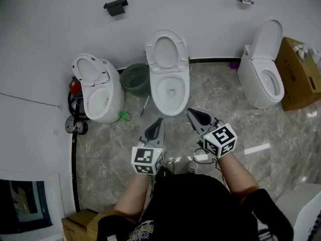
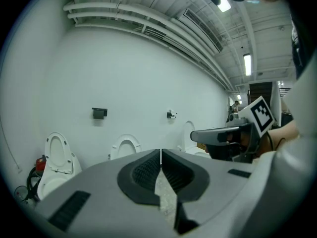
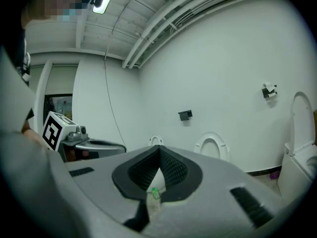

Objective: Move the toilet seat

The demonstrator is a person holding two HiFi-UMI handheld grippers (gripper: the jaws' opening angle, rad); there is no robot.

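1. Left gripper [image 1: 160, 120]: jaws together, nothing btwn them. Its own view shows the pads meeting w/ only floor behind.
2. Right gripper [image 1: 190, 111]: likewise closed & empty.
3. Both are held low in front of the person, side by side, tips aimed fwd at the middle toilet [image 1: 170, 92]. Prob. squared up to it so either one could get to the seat.
4. Toilet seat [image 1: 166, 49]: stands raised, leaning back toward the wall behind the bowl. It's well apart from both grippers, ahead of them & roughly btwn their lines.
5. From the head view it looks like a ring w/ the lid behind it, but I can't be sure both are up.
6. A raised seat fits 2 stages: already lifted, or up & due to be lowered. Pics don't settle which.
7. Further out: left toilet [image 1: 98, 89] & right toilet [image 1: 263, 72], seats also up, and a green bin [image 1: 134, 78] btwn left & middle.
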